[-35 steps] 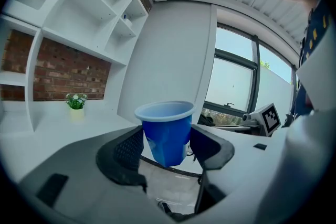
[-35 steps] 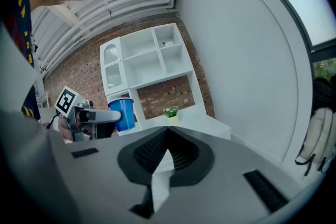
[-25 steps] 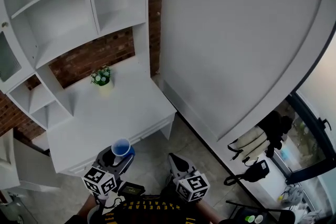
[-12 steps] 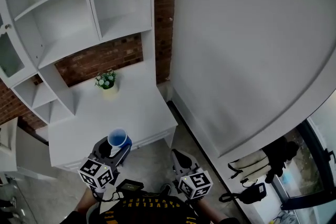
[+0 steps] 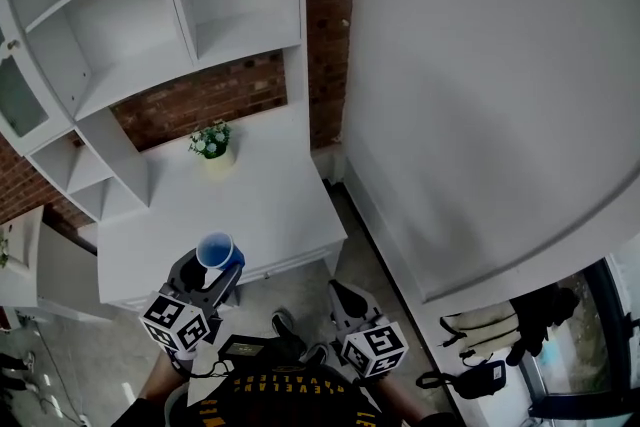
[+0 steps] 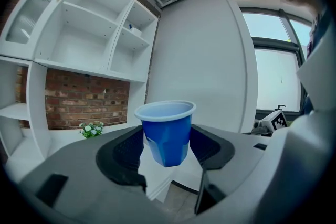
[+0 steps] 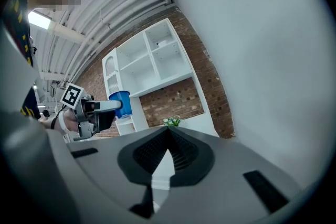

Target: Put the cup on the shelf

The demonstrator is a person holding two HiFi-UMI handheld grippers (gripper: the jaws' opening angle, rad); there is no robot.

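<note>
A blue plastic cup (image 5: 216, 251) with a white inside stands upright between the jaws of my left gripper (image 5: 212, 265), which is shut on it. In the left gripper view the cup (image 6: 167, 134) is pinched at its lower sides by the black pads (image 6: 126, 150). It hangs in front of the white desk's (image 5: 255, 205) near edge. The white shelf unit (image 5: 130, 80) rises behind the desk, its compartments bare. My right gripper (image 5: 342, 299) is lower right, shut with nothing in it, pads meeting (image 7: 169, 131). The right gripper view also shows the cup (image 7: 121, 103).
A small potted plant (image 5: 212, 143) stands at the back of the desk against the brick wall (image 5: 200, 95). A large white curved panel (image 5: 480, 95) fills the right side. Dark bags (image 5: 485, 377) lie on the floor at lower right.
The head view has swung, so the shelf unit and desk sit further right in the frame. The left gripper still holds the cup and has drifted slightly left.
</note>
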